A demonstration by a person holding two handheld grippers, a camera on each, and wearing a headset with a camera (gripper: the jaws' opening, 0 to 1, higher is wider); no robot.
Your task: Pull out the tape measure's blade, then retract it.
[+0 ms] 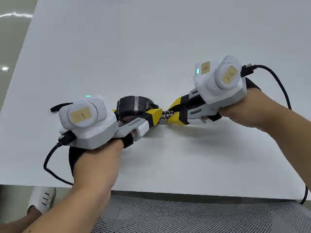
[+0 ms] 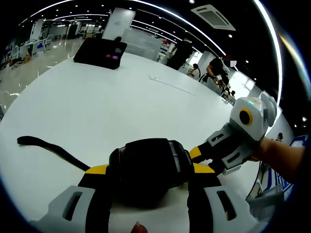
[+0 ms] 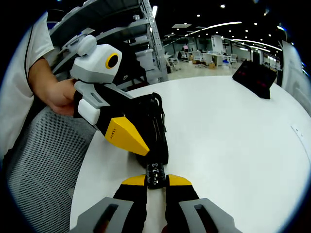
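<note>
The black tape measure [image 1: 135, 107] sits on the white table [image 1: 146, 43], clamped between the yellow-tipped jaws of my left gripper [image 1: 148, 116]. In the left gripper view its case [image 2: 148, 167] sits between both jaws, and a black wrist strap [image 2: 48, 148] trails left. My right gripper [image 1: 176, 112] meets it from the right, shut on the blade's end [image 3: 155, 174]. That short stretch of blade shows the numerals 23 and pokes just out of the case [image 3: 155, 131]. The right gripper [image 3: 156, 187] pinches it at its tips.
A dark flat device [image 2: 99, 52] lies at the far side of the table, also seen as a dark device [image 3: 255, 77] in the right gripper view. A mesh chair seat [image 1: 194, 213] lies below the table's near edge. People stand far off [image 2: 216, 73].
</note>
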